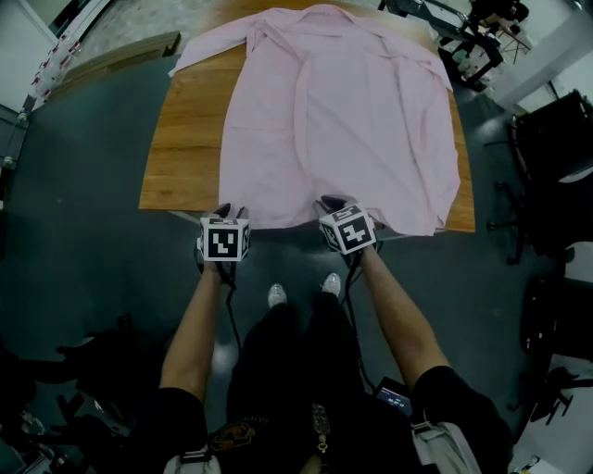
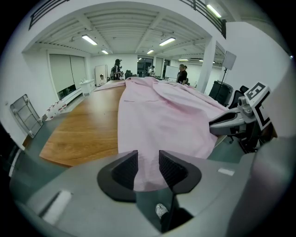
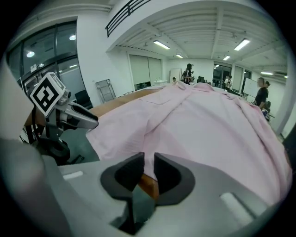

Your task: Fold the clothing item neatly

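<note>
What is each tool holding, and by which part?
Left tool open around the shirt hem, no grip. Right tool nearly shut at the hem; grip cannot be told.

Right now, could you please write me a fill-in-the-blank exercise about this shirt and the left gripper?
The shirt spread on the table is ___ in colour.
The table has a top of ___.
The left gripper has its jaws ___, with the shirt's hem between them.
The collar lies at the table end ___ from the left gripper.
Missing words: pink, wood, apart, farthest.
</note>
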